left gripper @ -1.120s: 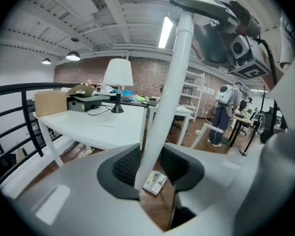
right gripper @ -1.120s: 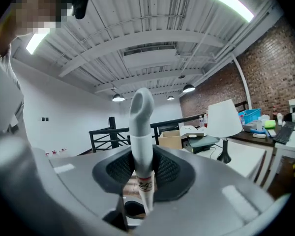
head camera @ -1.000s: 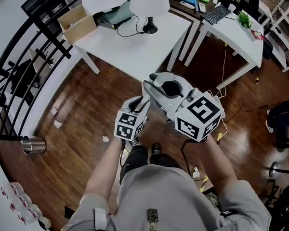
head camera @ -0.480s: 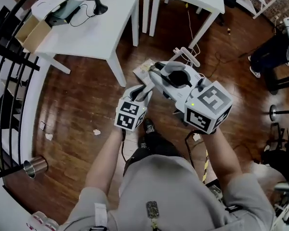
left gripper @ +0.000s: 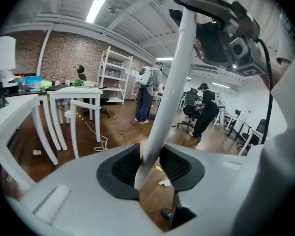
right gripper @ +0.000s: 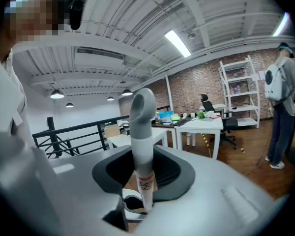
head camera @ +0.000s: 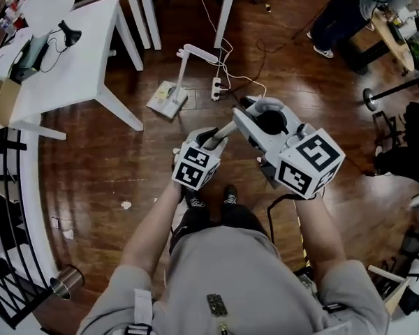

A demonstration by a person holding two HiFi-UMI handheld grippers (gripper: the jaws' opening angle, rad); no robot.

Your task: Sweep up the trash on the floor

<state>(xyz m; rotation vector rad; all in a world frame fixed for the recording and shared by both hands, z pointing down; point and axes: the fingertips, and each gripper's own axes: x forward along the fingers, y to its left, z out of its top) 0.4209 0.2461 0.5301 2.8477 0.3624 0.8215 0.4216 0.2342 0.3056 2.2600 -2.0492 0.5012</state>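
Carrying both tools at once, looks like: left gripper [left gripper: 143,167] is clamped on one long white pole [left gripper: 169,92], and right gripper [right gripper: 143,173] is clamped on one grey handle [right gripper: 140,127] with a loop at its end. Guessing broom and dustpan, held out front so both go along together, though neither working end shows. The trash sits at the lower left of the head view, well apart from both grippers: I count three small pale scraps [head camera: 126,204] on the wood floor [head camera: 98,180].
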